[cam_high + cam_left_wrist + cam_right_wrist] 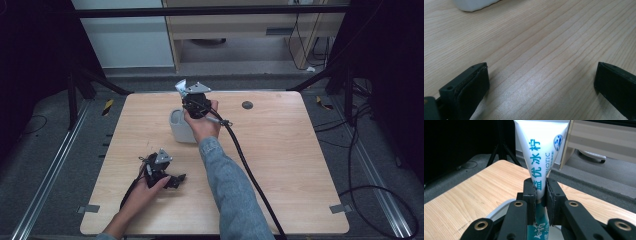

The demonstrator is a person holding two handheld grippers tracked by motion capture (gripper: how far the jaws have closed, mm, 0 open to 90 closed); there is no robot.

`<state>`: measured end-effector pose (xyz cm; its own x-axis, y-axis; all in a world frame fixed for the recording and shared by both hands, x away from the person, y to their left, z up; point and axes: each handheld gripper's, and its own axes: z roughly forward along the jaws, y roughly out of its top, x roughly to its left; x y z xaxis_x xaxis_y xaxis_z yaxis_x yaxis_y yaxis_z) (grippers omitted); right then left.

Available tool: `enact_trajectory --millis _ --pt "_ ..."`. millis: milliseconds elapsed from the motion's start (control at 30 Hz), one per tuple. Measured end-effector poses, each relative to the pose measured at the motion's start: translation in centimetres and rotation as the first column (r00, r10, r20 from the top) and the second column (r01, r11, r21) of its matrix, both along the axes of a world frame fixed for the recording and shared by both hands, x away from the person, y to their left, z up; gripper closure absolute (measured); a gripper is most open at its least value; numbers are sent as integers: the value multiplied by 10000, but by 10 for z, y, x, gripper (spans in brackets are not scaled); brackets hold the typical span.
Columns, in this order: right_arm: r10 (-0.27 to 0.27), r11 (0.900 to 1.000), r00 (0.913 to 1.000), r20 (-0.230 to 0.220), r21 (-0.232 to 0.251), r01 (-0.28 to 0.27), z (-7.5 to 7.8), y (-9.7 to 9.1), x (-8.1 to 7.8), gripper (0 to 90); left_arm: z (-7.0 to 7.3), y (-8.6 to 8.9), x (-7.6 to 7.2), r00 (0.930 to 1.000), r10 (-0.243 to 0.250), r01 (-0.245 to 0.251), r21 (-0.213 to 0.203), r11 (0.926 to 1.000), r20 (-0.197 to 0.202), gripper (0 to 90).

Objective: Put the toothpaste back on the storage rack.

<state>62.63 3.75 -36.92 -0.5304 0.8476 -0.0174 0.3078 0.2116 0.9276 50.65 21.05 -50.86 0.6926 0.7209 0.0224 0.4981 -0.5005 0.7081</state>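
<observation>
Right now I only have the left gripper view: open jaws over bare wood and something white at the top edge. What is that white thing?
Observer: A white cup standing on the table, seen from the high view.
Operator: Where is the right gripper?
Observer: The right gripper is over the cup, held in the person's hand.
Operator: Is it carrying anything?
Observer: Yes. In the right gripper view its jaws are shut on a white tube with blue print, wide crimped end up.
Operator: Is the tube inside the cup?
Observer: Its lower end points down toward the cup's rim; whether it has entered, I cannot tell.
</observation>
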Motion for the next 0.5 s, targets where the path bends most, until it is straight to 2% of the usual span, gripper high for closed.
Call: enact_trajectory --millis 500 --pt "169 9989 9995 -265 -423 -180 -7 -4 -3 795 0 0 0 10000 1 -1 3 10000 1 0"
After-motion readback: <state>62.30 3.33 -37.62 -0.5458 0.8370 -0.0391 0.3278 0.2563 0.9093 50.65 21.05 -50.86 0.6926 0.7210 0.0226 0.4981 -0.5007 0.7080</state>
